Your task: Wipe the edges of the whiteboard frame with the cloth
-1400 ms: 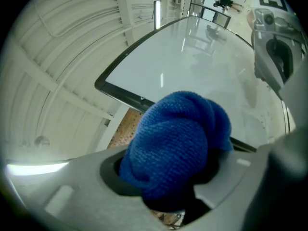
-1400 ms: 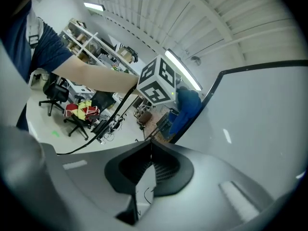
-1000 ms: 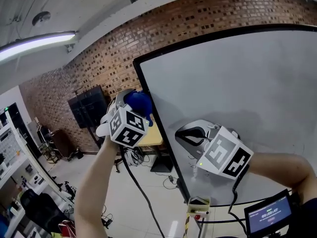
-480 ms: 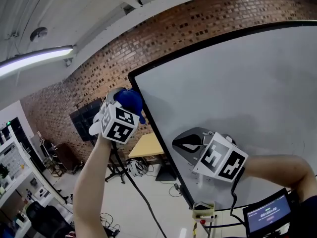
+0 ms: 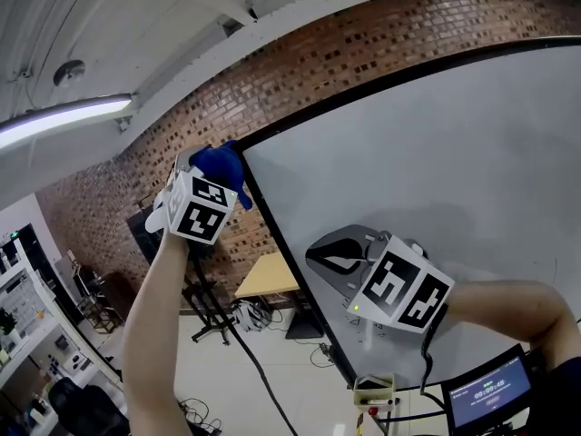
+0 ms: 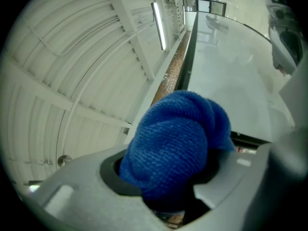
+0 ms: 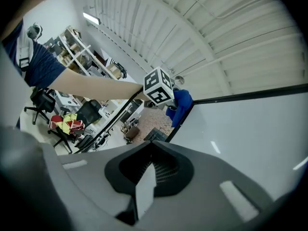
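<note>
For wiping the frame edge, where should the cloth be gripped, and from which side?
By its bunched end, as the left gripper has it: jaws shut on the gathered part, with the rounded wad of the cloth bulging past them. That padded front can then press on the black frame from outside the board, probably without the jaws scraping it.

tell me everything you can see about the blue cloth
The blue cloth is a deep, saturated blue with a knitted or terry-like texture, and it looks soft and thick. It is bunched into a rounded wad, not spread flat. The left tongs are clamped on its lower part, so most of it bulges out past them. It is held high, at the upper left corner of the black whiteboard frame. It looks to be against that edge, though actual contact cannot be confirmed. Nothing else touches it.
</note>
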`<move>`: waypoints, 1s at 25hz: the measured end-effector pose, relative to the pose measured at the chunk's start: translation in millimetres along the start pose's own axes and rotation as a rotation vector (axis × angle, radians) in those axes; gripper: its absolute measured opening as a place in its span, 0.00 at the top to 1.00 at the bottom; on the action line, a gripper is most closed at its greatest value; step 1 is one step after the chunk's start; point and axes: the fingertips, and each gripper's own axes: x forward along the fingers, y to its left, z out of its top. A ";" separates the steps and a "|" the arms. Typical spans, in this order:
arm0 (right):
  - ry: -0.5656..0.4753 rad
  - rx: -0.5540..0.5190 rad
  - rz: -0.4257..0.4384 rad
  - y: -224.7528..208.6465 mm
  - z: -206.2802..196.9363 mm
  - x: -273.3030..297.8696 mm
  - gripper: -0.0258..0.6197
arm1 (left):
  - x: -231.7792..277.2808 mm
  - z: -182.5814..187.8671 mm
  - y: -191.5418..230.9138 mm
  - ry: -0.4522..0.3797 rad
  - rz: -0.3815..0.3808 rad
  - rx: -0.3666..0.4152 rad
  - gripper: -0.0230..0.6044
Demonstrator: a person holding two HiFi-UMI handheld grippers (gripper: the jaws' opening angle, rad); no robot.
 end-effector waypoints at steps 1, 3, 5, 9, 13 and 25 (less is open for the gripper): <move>0.000 -0.003 -0.007 -1.8 -0.7 -0.6 0.94 | 1.1 1.5 4.7 -0.001 0.004 0.001 0.61; 0.001 0.001 -0.023 -6.7 -3.4 -2.6 0.94 | 2.0 4.1 14.3 -0.010 0.018 0.011 0.61; 0.002 0.016 -0.041 -12.8 -6.9 -5.6 0.94 | 2.0 8.7 25.9 -0.021 0.039 0.016 0.61; 0.020 0.044 -0.066 -20.7 -18.8 -9.7 0.94 | 1.9 29.1 42.9 -0.047 0.096 0.059 0.61; 0.047 0.073 -0.067 -21.2 -32.2 -10.8 0.94 | -5.5 75.6 41.4 -0.194 0.106 0.035 0.62; 0.148 0.162 -0.171 -33.5 -85.9 -36.1 0.94 | -27.7 84.2 27.3 -0.337 0.192 0.061 0.62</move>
